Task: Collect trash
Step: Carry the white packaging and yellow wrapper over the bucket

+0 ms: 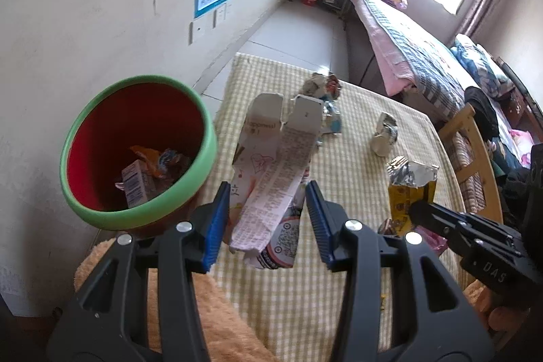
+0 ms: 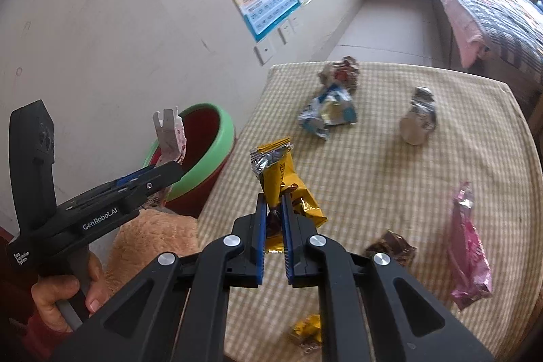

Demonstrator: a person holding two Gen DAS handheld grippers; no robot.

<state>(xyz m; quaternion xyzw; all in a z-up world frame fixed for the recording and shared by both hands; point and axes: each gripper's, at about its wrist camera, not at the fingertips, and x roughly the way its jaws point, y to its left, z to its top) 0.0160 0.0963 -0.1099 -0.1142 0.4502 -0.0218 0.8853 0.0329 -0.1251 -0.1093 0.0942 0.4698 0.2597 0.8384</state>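
Your left tongs (image 1: 268,219) gripping flattened white carton (image 1: 271,165) part-open: light, stiff card, hold at mid-panel. Your right tongs (image 2: 274,226) clamping yellow foil wrapper (image 2: 285,178) shut: light, crinkly, slippery. Both hanging over table (image 2: 390,192), near green-rimmed bin (image 1: 135,151). Carton print unreadable; left tool reading "GenRobot.AI".

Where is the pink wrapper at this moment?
In the right wrist view, the pink wrapper lies on the checked tablecloth near its right edge, just right of a small brown wrapper.
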